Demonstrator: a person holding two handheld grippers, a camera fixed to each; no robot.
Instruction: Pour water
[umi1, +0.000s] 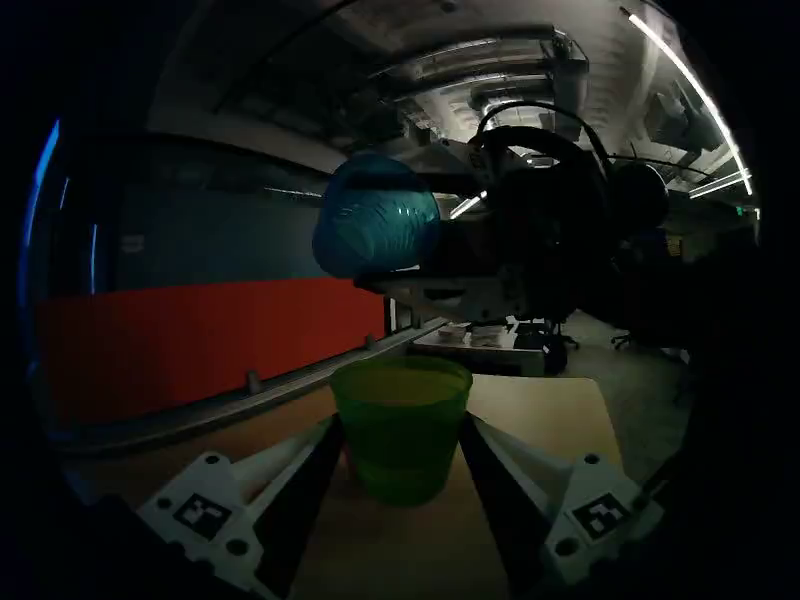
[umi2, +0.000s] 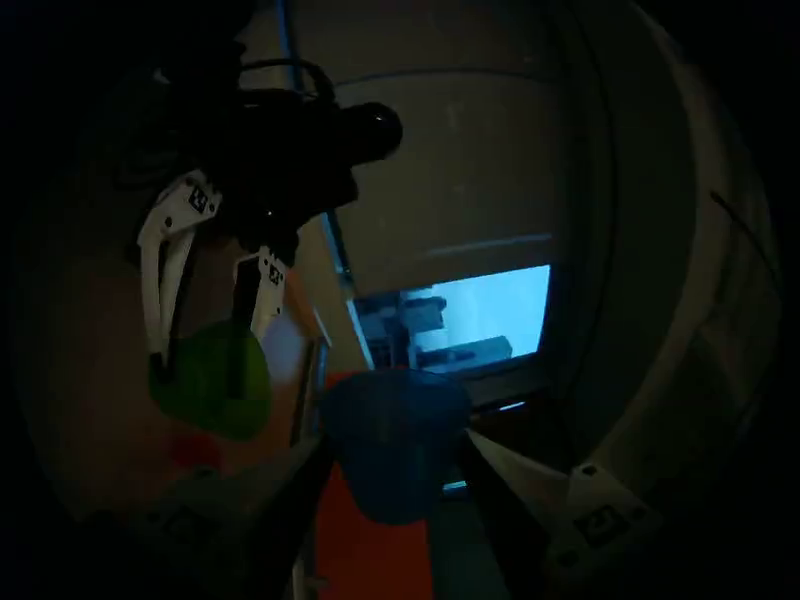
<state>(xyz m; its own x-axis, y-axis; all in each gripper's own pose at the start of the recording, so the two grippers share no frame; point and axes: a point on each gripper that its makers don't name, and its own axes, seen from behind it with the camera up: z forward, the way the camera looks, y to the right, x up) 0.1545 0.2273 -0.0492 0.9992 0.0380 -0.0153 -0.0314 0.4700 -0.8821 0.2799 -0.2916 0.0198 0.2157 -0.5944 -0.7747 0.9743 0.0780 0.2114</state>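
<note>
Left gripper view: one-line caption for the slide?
Left tongs grip the green cup on the table while the blue cup hangs tipped above it.

A dim open-plan office or lab: exposed ducts (umi1: 480, 80) and strip lights (umi1: 690, 90) run overhead, office chairs (umi1: 556, 338) stand by a cluttered desk (umi1: 480, 338), and a red wall panel (umi1: 210, 340) runs alongside.

We are seeing smooth, translucent plastic in the green cup (umi1: 402, 430), ribbed translucent plastic in the blue cup (umi1: 375, 215), and a matt wood-look surface (umi1: 540, 400).
</note>
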